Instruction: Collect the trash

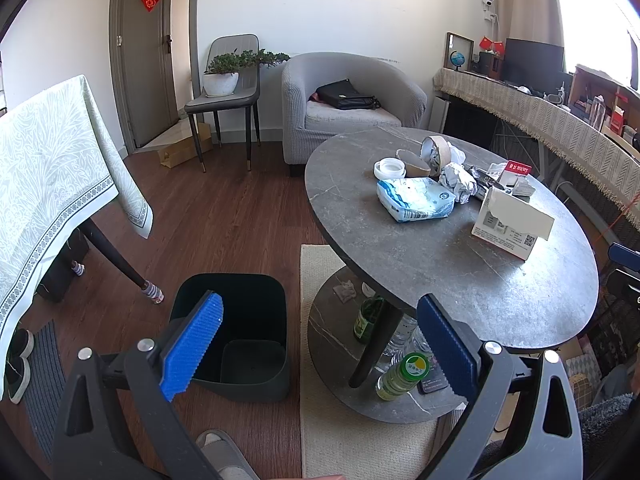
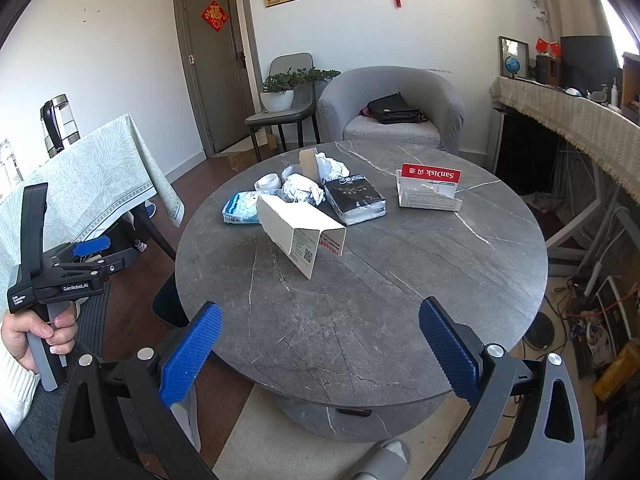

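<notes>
Step in hand, as judged: start of collection, nothing gripped yet. Left tongs (image 1: 320, 350) held wide, empty, above floor beside counter (image 1: 500, 288). Right tongs (image 2: 320, 354) held wide, empty, at counter's near edge. Trash clustered toward counter's far-left part: white carton (image 2: 300, 232), crumpled paper (image 2: 302, 190), blue wipes pack (image 2: 240, 208), black pack (image 2: 356, 200), tape rolls (image 1: 390, 168). Dark bin (image 1: 240, 332) seen on floor, left of counter. Next move calls for right tongs advanced to carton, nearest piece, closed across it, then carried to bin.
</notes>
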Available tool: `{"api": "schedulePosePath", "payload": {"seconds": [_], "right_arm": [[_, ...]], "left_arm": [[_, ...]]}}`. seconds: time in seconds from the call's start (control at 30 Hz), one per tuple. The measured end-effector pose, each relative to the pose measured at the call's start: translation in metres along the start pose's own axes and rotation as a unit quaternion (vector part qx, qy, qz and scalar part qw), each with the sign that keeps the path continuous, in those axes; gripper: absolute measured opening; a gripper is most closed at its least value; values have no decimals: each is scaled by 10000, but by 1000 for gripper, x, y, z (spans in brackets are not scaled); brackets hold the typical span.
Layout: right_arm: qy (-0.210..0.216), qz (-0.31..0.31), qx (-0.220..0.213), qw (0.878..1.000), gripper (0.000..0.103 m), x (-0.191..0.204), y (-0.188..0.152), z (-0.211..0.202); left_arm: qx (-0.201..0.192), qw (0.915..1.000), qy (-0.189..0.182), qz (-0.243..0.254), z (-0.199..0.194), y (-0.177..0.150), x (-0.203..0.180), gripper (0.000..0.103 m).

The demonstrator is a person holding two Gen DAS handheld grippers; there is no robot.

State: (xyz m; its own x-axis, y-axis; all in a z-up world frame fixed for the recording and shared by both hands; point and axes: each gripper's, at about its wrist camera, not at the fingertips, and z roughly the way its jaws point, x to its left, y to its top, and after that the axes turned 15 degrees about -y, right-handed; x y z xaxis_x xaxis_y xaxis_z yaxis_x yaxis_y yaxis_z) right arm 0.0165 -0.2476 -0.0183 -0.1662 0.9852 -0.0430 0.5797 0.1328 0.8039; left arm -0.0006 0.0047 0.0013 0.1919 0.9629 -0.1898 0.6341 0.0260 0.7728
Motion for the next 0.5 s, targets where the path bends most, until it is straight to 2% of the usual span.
{"api": "schedulePosePath", "payload": {"seconds": [0.5], "right_arm": [[2,4,2,10000,100,0,0,0]], "left_arm": [[3,10000,-3,-11,0,0,-1,99]]}}
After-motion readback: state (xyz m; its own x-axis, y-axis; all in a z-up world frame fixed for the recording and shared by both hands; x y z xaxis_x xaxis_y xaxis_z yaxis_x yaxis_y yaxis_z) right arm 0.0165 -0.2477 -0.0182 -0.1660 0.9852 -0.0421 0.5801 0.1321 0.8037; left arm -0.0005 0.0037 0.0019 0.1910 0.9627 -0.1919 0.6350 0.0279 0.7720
